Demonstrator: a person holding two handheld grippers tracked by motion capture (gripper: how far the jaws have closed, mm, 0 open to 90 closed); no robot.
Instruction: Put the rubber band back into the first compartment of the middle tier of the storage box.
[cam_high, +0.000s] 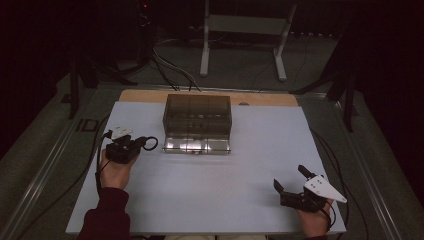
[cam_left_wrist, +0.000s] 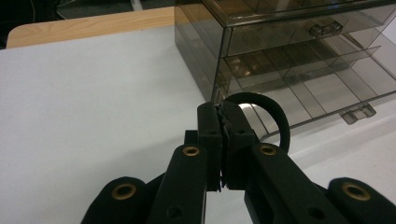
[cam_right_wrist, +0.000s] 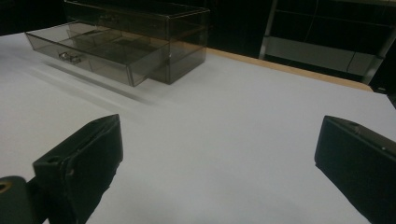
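Two grippers are at work over the pale sheet (cam_high: 210, 185) on the table. The left gripper (cam_left_wrist: 223, 122) has its jaws pinched together on a black hair tie (cam_left_wrist: 275, 116), whose loop stands up past the jaw tips, just beside the near left corner of the smoked clear drawer unit (cam_left_wrist: 289, 51). The right gripper (cam_high: 291, 181) sits well apart at the near right of the sheet, jaws spread wide with nothing between them.

Judging by the pose, the step in hand is carrying the hair tie to the bottom drawer (cam_high: 197, 145), which is pulled out toward the person. To do it well, the left gripper should lift enough for the hanging loop to clear the drawer's front wall, move over one compartment, and release only once the loop is inside the dividers, so it does not snag on the rim or spring out.

Inside, the bottom drawer is split by clear dividers into several compartments, and those visible look empty. The upper drawer (cam_left_wrist: 299, 32) is pushed in; through the tinted plastic I cannot tell whether it holds anything.
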